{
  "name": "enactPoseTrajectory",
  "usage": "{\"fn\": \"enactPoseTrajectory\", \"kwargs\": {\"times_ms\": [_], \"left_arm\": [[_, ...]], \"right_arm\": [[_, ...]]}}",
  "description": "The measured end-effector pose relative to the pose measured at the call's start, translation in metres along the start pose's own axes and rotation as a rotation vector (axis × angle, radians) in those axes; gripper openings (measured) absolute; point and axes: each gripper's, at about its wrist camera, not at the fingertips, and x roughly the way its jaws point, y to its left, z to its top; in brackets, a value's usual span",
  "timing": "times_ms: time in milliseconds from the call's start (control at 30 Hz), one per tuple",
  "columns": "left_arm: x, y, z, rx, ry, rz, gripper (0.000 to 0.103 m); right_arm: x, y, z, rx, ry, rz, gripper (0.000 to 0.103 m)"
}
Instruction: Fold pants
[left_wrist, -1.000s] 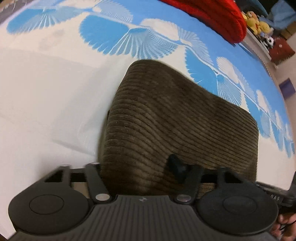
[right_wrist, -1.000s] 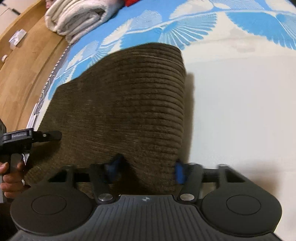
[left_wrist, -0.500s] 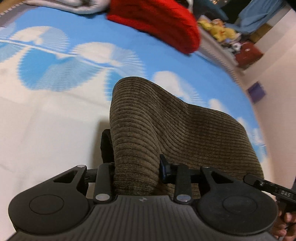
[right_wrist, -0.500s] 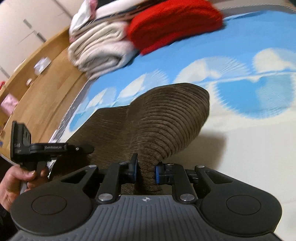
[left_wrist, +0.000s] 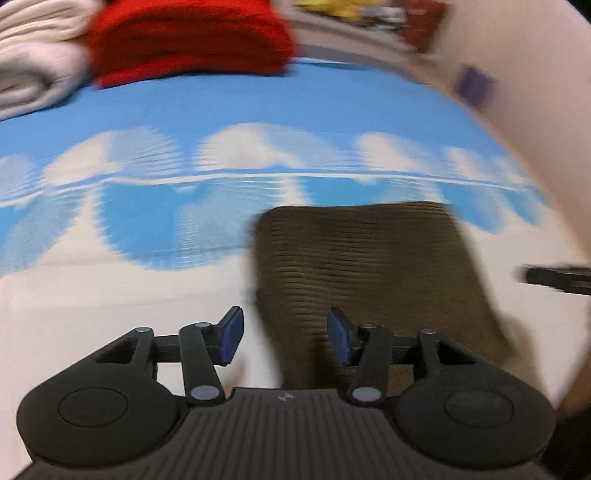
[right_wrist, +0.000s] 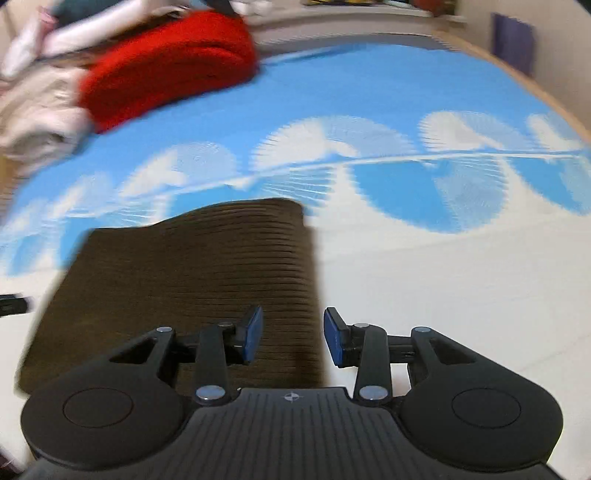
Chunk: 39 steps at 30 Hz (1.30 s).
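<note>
**Brown corduroy pants lie folded on the bed, both grippers open above them**

While both views are smeared with motion blur, the layout of the bed is plain enough. A bedspread printed with blue and white fan shapes covers the mattress, with a plain white stretch nearer the grippers. At its far side sits a folded red blanket, and just beside that, to the left, a stack of cream-coloured folded cloth. A blurred shelf with small yellow things runs behind the bed; I cannot make them out. Nothing lies between the grippers and the garment.

The pants rest flat on the bedspread as a squarish folded bundle of dark brown corduroy, their far edge reaching the blue fan print, their near part on the white.

The left gripper hangs over the pants' left edge, its jaws parted to a middling gap and opening; its blue pads press on nothing, and the cloth's edge shows below the gap. The right gripper hangs over the pants' right edge, jaws likewise apart and opening, pads free of the cloth. A dark piece of the right gripper shows at the right rim of the left wrist view.
</note>
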Motion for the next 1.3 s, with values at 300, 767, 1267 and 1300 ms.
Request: {"fn": "enactPoseTrajectory", "kwargs": {"times_ms": [300,767,1267,1300], "left_arm": [[0.056,-0.036,-0.064,0.304,0.292,0.026,0.028],[0.054,-0.045,-0.052,0.386,0.277,0.043,0.029],[0.062,0.011,0.003,0.011,0.149,0.083,0.028],[0.056,0.009,0.006,0.023,0.128,0.076,0.028]], "right_arm": [[0.058,0.044,-0.054,-0.442,0.36,0.077,0.037],[0.07,0.034,0.036,-0.138,-0.028,0.009,0.046],[0.154,0.036,0.061,-0.104,0.018,-0.145,0.051],[0.151,0.035,0.062,-0.1,0.015,-0.142,0.051]]}}
